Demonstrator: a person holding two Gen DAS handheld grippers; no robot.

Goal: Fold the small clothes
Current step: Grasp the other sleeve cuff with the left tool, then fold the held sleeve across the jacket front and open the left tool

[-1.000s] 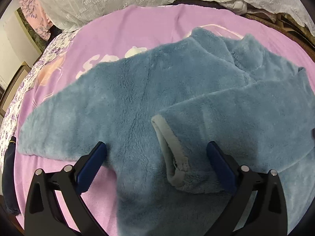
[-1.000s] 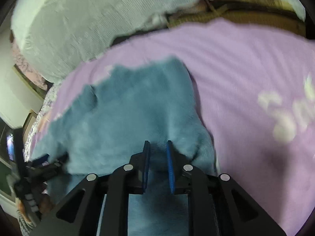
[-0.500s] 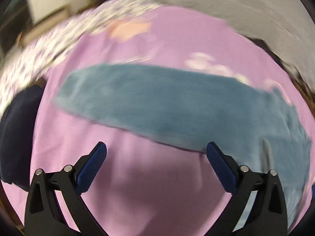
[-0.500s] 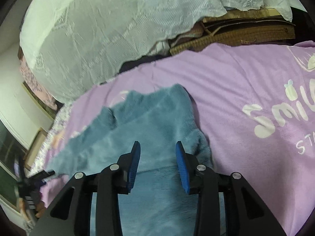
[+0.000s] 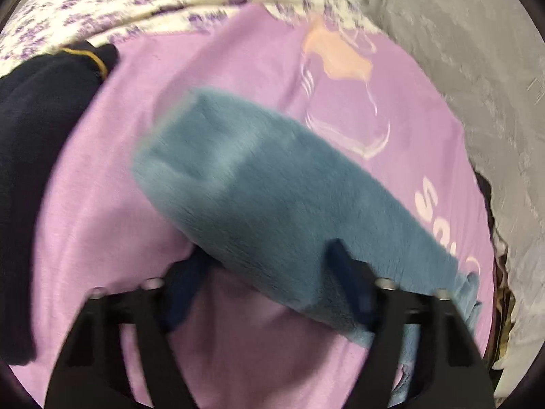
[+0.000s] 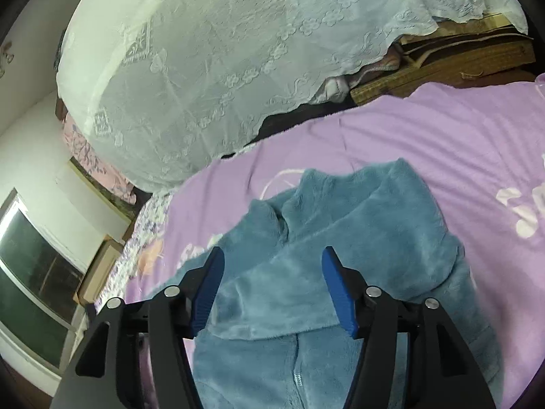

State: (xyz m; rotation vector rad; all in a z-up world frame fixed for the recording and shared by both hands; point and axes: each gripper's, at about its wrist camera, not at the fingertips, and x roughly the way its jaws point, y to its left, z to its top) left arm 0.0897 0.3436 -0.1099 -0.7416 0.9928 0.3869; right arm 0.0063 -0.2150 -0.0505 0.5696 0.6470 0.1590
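fleece top | r tool let go, opening | l tool closing over sleeve

One blue fleece jacket, one dark garment

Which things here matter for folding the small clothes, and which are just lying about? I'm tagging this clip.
Part of the job:
- fluffy blue fleece jacket, its spread sleeve
- left gripper, closing around that sleeve
- right gripper, opening above the jacket

Lying about:
- dark navy garment
- purple printed blanket
- white lace cover
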